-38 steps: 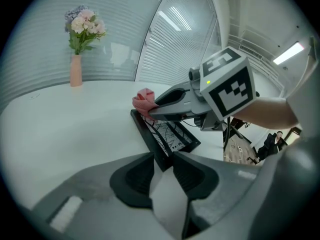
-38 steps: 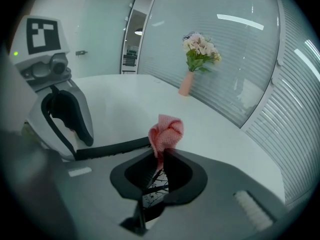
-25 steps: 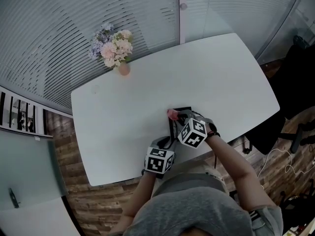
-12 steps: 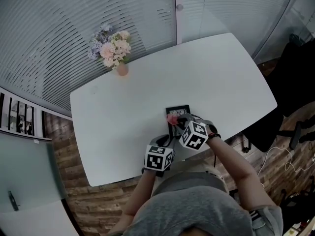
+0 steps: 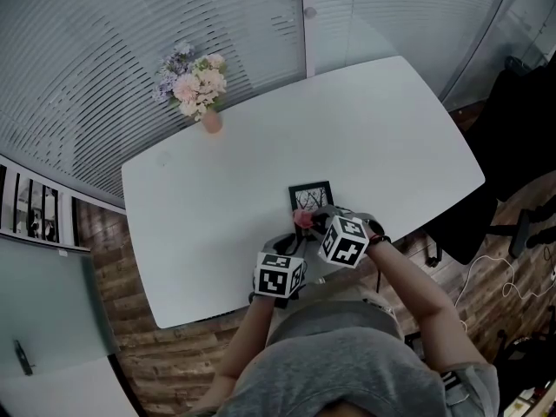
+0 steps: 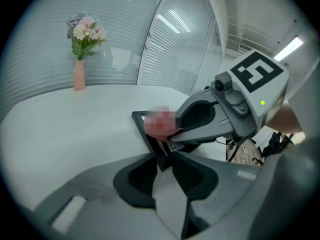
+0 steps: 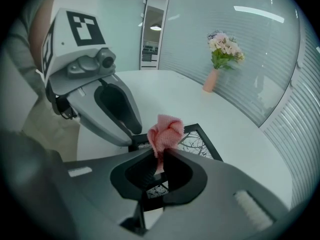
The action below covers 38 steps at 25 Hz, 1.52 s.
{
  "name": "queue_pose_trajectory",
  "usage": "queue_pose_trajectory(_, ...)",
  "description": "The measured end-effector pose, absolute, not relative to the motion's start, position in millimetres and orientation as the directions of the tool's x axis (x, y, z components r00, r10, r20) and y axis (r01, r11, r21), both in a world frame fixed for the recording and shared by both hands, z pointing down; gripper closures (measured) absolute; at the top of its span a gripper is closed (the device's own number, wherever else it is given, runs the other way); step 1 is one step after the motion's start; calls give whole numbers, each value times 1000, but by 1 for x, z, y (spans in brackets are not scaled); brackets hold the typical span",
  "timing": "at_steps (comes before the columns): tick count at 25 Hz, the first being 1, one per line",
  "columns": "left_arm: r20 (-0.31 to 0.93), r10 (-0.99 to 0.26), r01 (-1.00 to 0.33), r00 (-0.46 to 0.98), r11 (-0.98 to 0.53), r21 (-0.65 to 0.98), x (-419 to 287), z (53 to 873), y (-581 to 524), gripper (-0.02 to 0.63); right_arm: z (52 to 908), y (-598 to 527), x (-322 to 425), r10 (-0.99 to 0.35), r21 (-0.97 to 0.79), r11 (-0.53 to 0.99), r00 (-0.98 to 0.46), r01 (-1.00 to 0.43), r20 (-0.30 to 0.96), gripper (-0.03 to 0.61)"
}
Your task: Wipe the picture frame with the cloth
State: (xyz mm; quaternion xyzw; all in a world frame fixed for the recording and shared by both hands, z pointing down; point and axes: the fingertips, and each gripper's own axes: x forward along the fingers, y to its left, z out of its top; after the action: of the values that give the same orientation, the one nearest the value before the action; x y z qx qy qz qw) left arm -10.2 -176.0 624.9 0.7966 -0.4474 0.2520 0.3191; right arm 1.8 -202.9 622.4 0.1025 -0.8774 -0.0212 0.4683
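A small black picture frame with a bare-tree print lies on the white table. My right gripper is shut on a bunched pink cloth at the frame's near left part. In the right gripper view the cloth sticks out past the right gripper over the frame. My left gripper has the near corner of the frame between its jaws, which are closing, pads against it. The left gripper sits just nearer than the right one.
A pink vase of flowers stands at the table's far left edge. A black chair is off the table's right end. Slatted glass walls run behind the table. The person's torso is at the near edge.
My right gripper has drawn the cloth across the frame toward its near edge, so more of the print shows beyond it. The left gripper has kept its place.
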Motion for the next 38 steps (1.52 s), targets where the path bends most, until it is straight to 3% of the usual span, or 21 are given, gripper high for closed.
queue_pose_trajectory(12, 698, -561, -884, 446, -397, 246, -8, 625, -175, 515, 621, -177, 5, -90, 67, 996, -530, -62, 843, 539)
queue_pose_trajectory(19, 702, -558, -885, 443, -399, 241, -8, 624, -176, 517, 620, -175, 4, -96, 80, 995, -532, -53, 842, 538)
queue_pose_trajectory(38, 701, -546, -877, 458, -408, 255, -8, 624, -175, 517, 580, -231, 15, -299, 205, 953, -591, -221, 749, 538)
